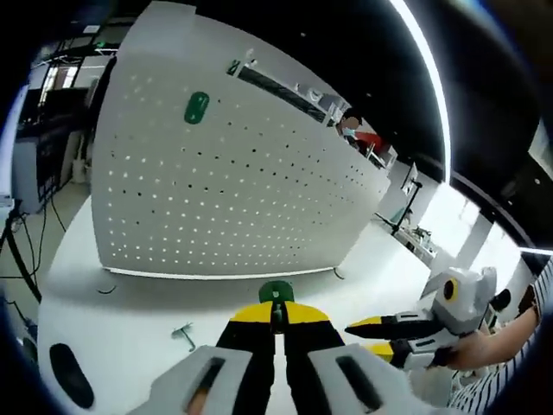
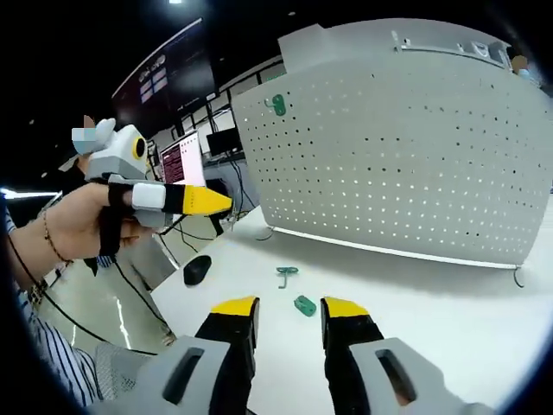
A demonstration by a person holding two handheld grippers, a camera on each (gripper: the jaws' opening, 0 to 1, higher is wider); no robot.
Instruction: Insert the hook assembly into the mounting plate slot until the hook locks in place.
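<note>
The left gripper (image 1: 277, 322) has its jaws almost shut on a small green plate (image 1: 276, 292) at their tips. The right gripper (image 2: 289, 313) has its jaws open wide and holds nothing. A green piece (image 2: 304, 304) lies on the white table (image 2: 449, 320) just ahead of them, with a hook (image 2: 286, 274) a little farther on. Behind stands a white pegboard (image 2: 406, 164) with a green plate (image 2: 277, 105) near its top. No writing can be read.
</note>
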